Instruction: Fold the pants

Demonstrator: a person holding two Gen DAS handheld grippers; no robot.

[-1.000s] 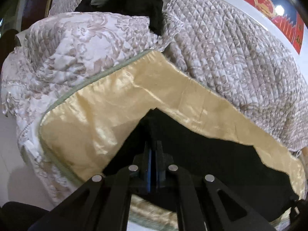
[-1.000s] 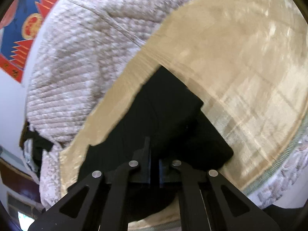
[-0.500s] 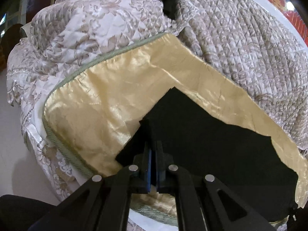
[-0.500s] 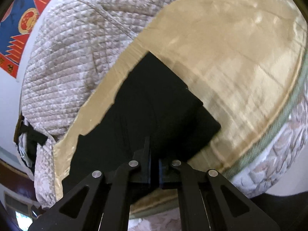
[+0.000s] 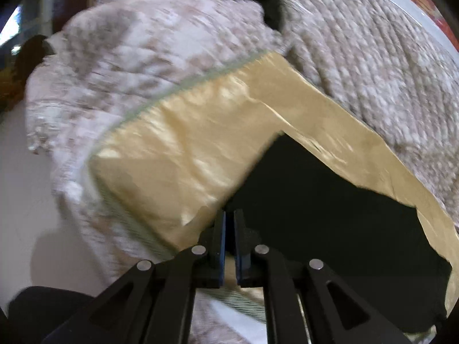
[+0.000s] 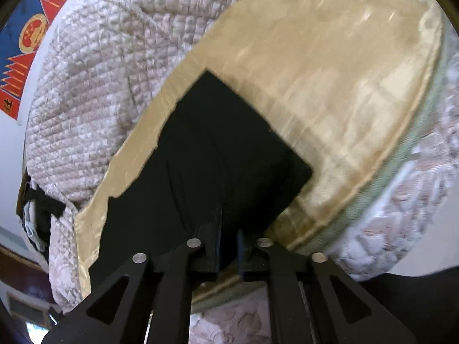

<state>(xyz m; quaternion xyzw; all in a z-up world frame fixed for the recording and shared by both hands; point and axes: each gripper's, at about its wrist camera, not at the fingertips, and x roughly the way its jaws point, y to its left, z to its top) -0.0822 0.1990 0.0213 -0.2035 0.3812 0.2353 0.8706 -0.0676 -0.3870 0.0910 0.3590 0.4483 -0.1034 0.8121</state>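
Nearest to us, our left tool shows only a thin gap between its pads, with nothing in it, at the left edge of the black pants. Our right tool is opening over the pants, and its pads do not press the cloth. The pants lie flat on the gold sheet of the bed, with free sheet beyond them. Farther, a quilt is heaped. We can read no writing on the wall banner.

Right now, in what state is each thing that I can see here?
black pants: folded, lying flat on the gold sheet.
gold sheet: spread, lightly creased.
quilt: bunched behind the sheet.
left gripper: jaws almost shut, empty.
right gripper: jaws opening, at pants' near edge.
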